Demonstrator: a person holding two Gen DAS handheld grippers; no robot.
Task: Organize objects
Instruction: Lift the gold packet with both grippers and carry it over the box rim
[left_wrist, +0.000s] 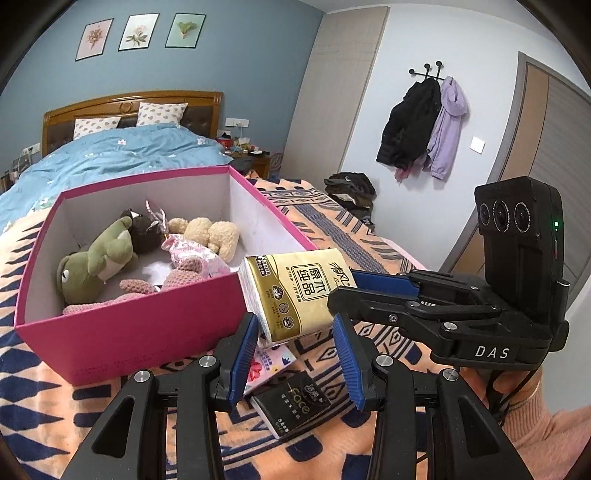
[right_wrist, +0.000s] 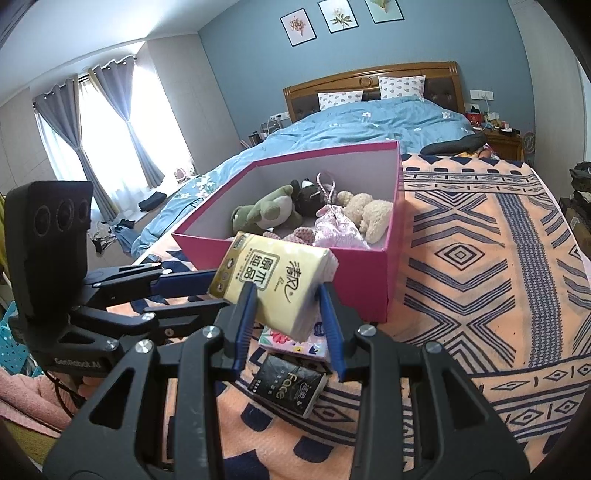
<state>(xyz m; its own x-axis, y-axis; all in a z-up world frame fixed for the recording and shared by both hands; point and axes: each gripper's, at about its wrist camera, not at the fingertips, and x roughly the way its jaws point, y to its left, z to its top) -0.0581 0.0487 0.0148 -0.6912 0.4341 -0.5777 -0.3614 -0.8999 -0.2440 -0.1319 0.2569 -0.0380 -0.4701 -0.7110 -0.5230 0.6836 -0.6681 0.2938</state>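
A yellow tissue pack (right_wrist: 273, 280) is held in the air by my right gripper (right_wrist: 290, 314), which is shut on its lower end, just in front of the pink box (right_wrist: 369, 280). In the left wrist view the same pack (left_wrist: 295, 291) hangs beside the box's (left_wrist: 129, 332) near corner. My left gripper (left_wrist: 297, 354) is open and empty, just below the pack. Under both lie a black tissue pack (left_wrist: 291, 402) (right_wrist: 291, 384) and a floral pack (right_wrist: 295, 341) on the blanket. The box holds plush toys: a green frog (left_wrist: 92, 266), a dark one, a beige bear (left_wrist: 210, 236).
The box stands on an orange and navy patterned blanket (right_wrist: 480, 277) on a bed. A blue duvet (right_wrist: 369, 125) and wooden headboard lie beyond. Coats (left_wrist: 421, 125) hang on the wall at right; clothes are piled near the bed's far side.
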